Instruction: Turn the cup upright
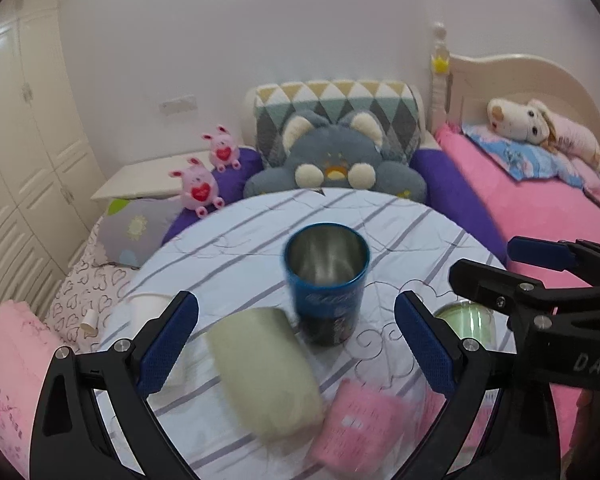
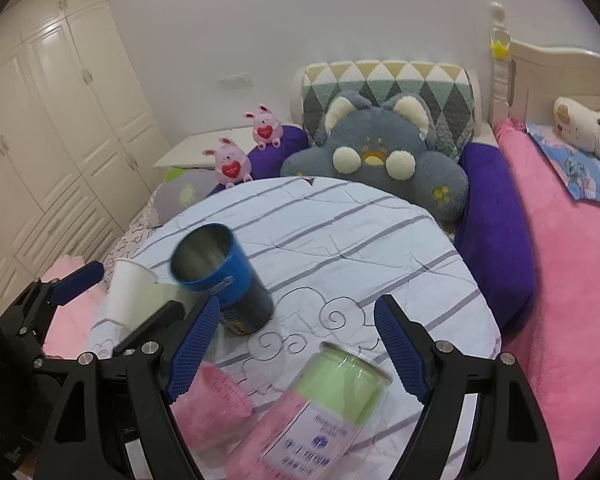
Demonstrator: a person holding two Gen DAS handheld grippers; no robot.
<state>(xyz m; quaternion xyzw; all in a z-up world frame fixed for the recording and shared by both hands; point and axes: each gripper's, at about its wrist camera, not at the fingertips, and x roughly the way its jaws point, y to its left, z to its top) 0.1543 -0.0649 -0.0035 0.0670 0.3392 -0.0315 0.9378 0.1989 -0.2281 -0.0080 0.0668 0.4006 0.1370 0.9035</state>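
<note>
A blue metal cup [image 1: 327,284] stands upright, mouth up, on the round striped tablecloth [image 1: 236,248]; it also shows in the right wrist view [image 2: 224,276]. A pale green cup [image 1: 266,372] and a pink cup [image 1: 360,424] are near it, between my left gripper's fingers. My left gripper [image 1: 296,344] is open and empty above them. My right gripper [image 2: 296,348] is open and empty above a pink-and-green canister [image 2: 324,408] and the pink cup [image 2: 216,404]. A white paper cup [image 2: 130,296] sits at the left.
The round table [image 2: 380,240] stands beside a pink bed [image 2: 572,280]. A grey plush cushion [image 2: 380,160], two pink plush toys [image 2: 232,164] and purple pillows lie behind it. White wardrobes [image 2: 60,120] fill the left. The right gripper shows in the left wrist view [image 1: 540,280].
</note>
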